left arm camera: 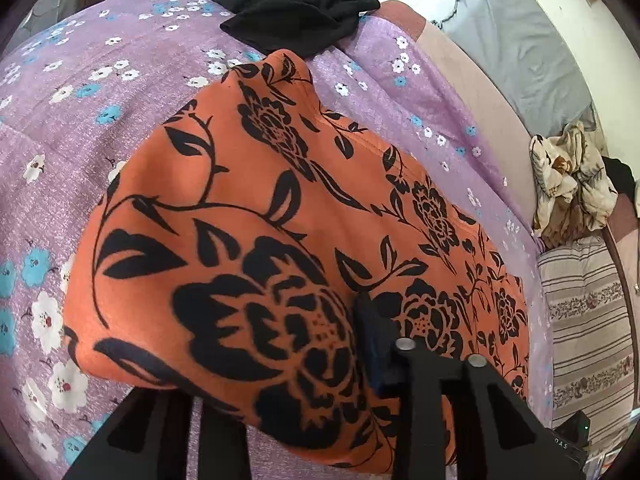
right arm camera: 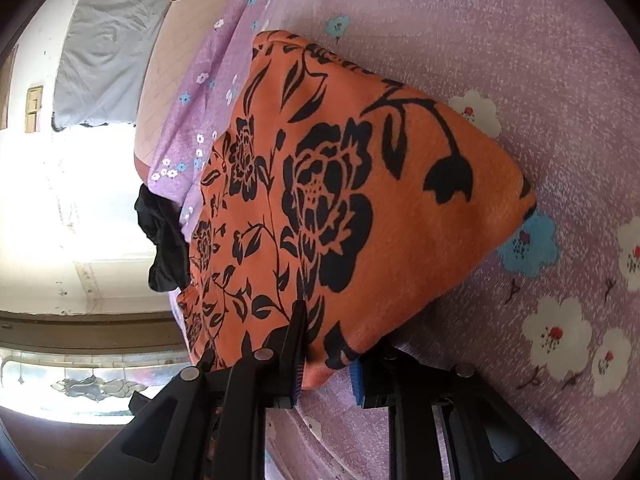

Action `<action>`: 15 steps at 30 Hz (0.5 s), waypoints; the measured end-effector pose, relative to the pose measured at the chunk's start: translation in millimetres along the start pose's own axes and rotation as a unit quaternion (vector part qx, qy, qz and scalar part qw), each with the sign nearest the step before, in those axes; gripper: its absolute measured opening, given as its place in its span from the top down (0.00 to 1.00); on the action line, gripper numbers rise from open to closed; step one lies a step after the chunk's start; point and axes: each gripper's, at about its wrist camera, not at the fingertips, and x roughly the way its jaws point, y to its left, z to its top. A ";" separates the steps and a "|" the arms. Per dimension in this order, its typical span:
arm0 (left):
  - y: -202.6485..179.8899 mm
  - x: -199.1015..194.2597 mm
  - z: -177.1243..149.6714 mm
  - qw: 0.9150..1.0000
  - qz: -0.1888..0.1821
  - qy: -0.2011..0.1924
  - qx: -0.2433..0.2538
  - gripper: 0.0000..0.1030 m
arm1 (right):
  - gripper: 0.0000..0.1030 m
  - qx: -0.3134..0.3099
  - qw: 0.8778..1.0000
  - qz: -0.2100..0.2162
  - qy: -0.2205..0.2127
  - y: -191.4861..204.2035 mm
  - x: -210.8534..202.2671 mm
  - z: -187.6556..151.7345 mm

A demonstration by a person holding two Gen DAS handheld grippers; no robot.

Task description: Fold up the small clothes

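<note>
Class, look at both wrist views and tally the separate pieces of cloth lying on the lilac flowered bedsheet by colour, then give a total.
Orange with black flowers: 1, the orange garment
Black: 1, the black garment
Cream and brown print: 1, the crumpled cloth at the far edge
Total: 3

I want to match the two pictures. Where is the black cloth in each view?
Left wrist view: the black cloth lies at the top centre, just beyond the far tip of the orange garment.
Right wrist view: the black cloth is at the left, beside the orange garment.
Shared landmark: the orange garment on the purple sheet.
</note>
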 end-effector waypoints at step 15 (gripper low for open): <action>-9.3 -8.7 -1.5 0.999 0.006 -0.010 0.051 0.70 | 0.79 0.008 0.999 -0.024 -0.034 9.5 0.3 -11.8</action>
